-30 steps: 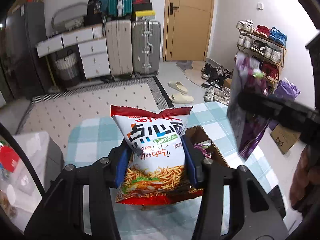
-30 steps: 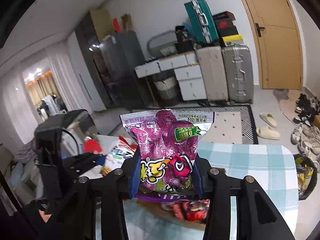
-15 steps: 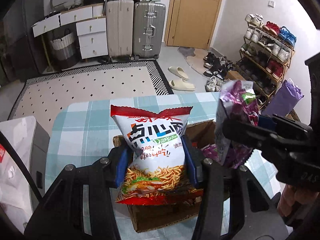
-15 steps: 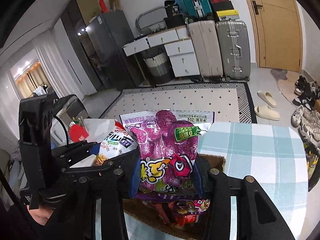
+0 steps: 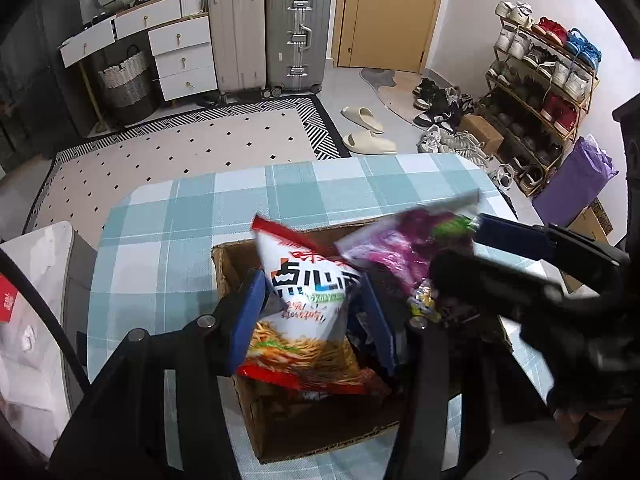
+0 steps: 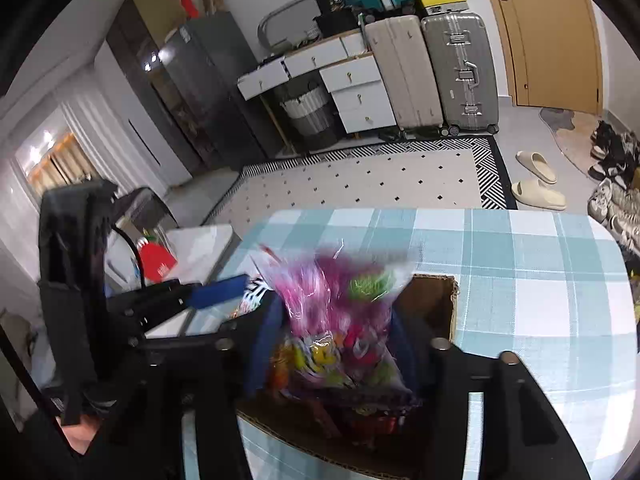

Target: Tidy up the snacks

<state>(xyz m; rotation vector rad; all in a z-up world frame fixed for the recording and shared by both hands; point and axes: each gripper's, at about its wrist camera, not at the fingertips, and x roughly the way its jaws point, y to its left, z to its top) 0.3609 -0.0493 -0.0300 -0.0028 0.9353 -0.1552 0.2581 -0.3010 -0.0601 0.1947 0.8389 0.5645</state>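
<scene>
Having been lowered from above the table into the cardboard box (image 5: 256, 428), the red-and-white snack bag (image 5: 308, 312) is seen loose between the widened left gripper (image 5: 312, 312) jaws, while the blurred purple bag (image 6: 340, 320) sits between the parted right gripper (image 6: 332, 344) jaws, both releases judged under way.

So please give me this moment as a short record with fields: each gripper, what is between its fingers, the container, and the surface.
left gripper: open, fingers spread beside the red and white snack bag, which tilts over the box
right gripper: open, blurred purple snack bag between its fingers
container: open cardboard box, other snacks inside
surface: table with blue checked cloth
</scene>
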